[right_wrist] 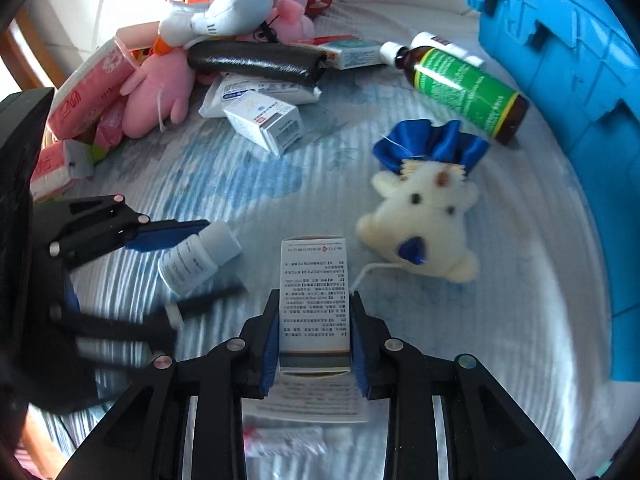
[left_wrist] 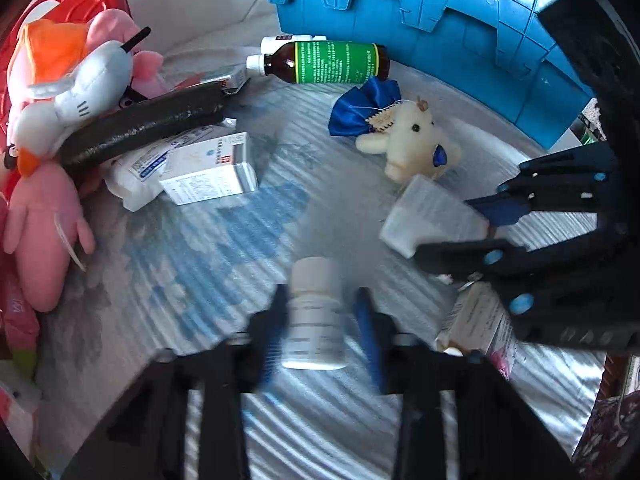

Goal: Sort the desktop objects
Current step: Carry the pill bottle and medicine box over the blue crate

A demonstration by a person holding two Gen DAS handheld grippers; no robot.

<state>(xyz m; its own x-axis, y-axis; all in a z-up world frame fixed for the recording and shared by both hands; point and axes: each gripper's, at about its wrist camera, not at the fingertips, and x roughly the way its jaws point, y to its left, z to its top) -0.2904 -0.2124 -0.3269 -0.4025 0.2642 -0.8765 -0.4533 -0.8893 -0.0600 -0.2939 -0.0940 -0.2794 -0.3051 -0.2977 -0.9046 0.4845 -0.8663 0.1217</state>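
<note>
On the blue and white striped cloth (left_wrist: 224,248) lie many small things. The left gripper (left_wrist: 320,320) points down at a little white pill bottle (left_wrist: 316,312). The bottle lies on the cloth between its two blue fingers (left_wrist: 370,336). The picture is blurry there, and one finger seems to stand a bit away from the bottle, so I cannot tell if it is squeezed.

The right gripper (right_wrist: 314,332) is clamped on a white medicine box (right_wrist: 314,300) with small print on it. Both blue pads press flat on the box's sides.

Just beside that box lies a small cream toy animal (right_wrist: 420,216) with a blue bow. A brown bottle with a green label (right_wrist: 460,84) lies on its side near the big blue crate (right_wrist: 560,80). Farther back lie another white box (right_wrist: 264,120), a long black pouch (right_wrist: 256,62) and a pile of pink and white soft toys (right_wrist: 224,12). Pink tissue packs (right_wrist: 88,92) sit at the left edge in the right wrist view.
</note>
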